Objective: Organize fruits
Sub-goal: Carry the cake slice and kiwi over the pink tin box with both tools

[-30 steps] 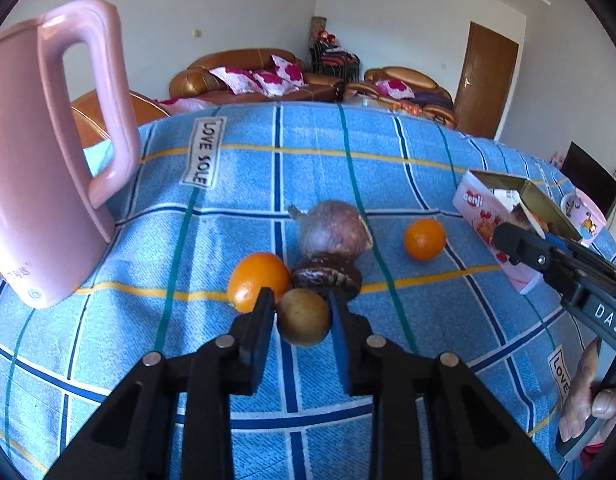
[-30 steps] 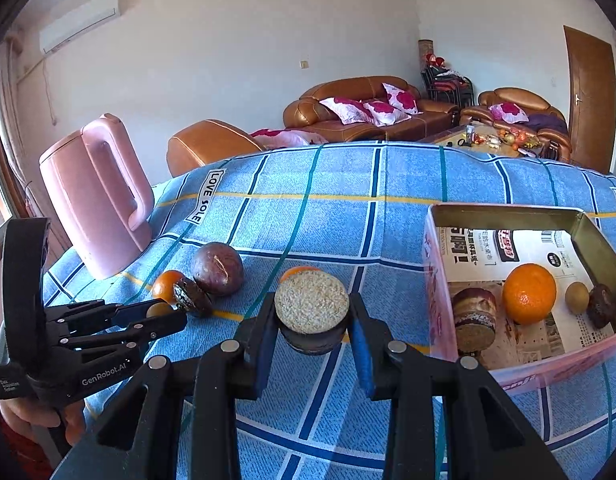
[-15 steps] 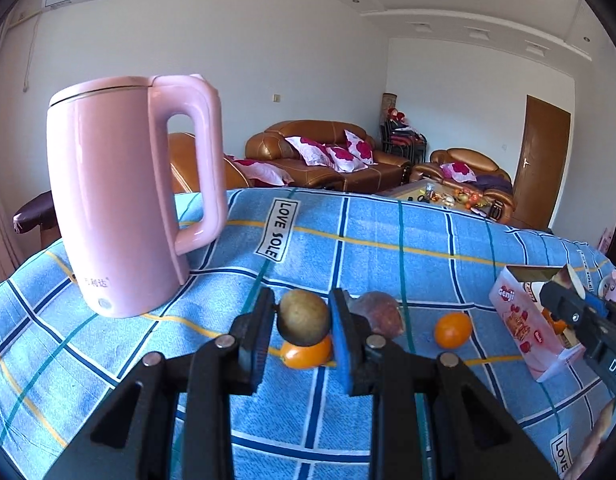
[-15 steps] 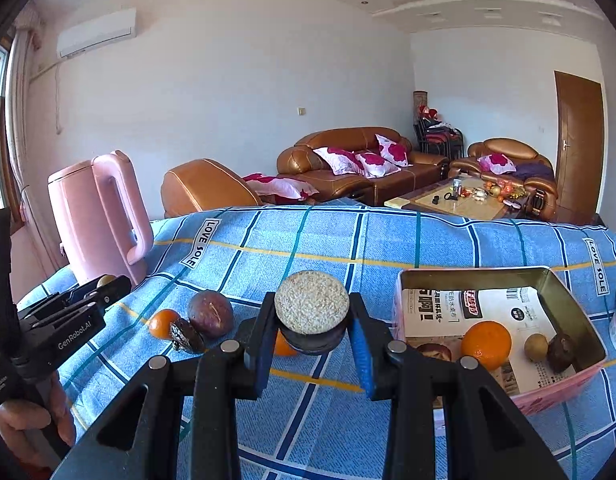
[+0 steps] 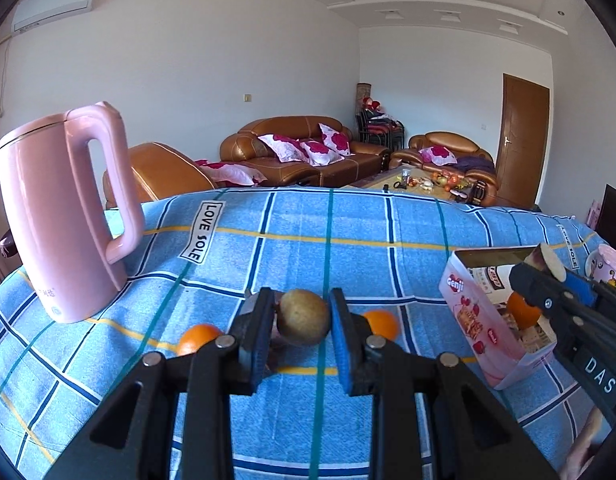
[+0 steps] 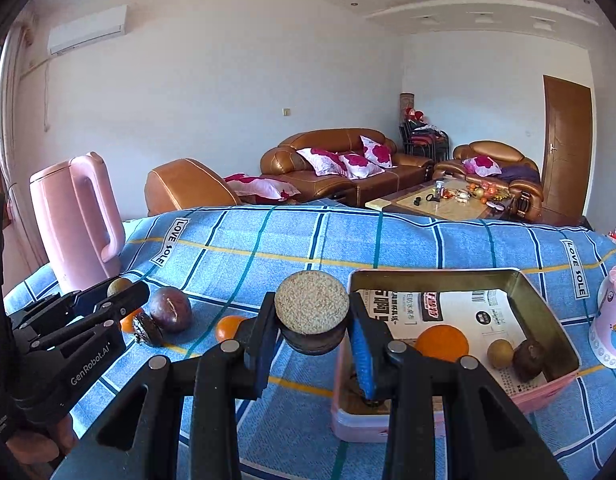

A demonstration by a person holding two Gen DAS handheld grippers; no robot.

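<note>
I have raised both tools off the bench: my left tool [image 5: 302, 322] clamps a small brown fruit [image 5: 303, 317], my right tool [image 6: 311, 320] a cut dark fruit half [image 6: 311, 314], now at the pink box [image 6: 539, 300], ready to drop in. The passion fruit [image 6: 171, 309] hides behind my left fingers in the left view.

Left wrist view: purple fruit [image 5: 272, 344] mostly hidden behind left tool [image 5: 302, 326] & its brown fruit [image 5: 303, 317], pink box [image 5: 473, 322] partly covered by right tool [image 5: 543, 280]; right wrist view: pink cup [image 6: 611, 320] cut by frame edge, coffee-table clutter [image 6: 463, 194] too small to ID.
</note>
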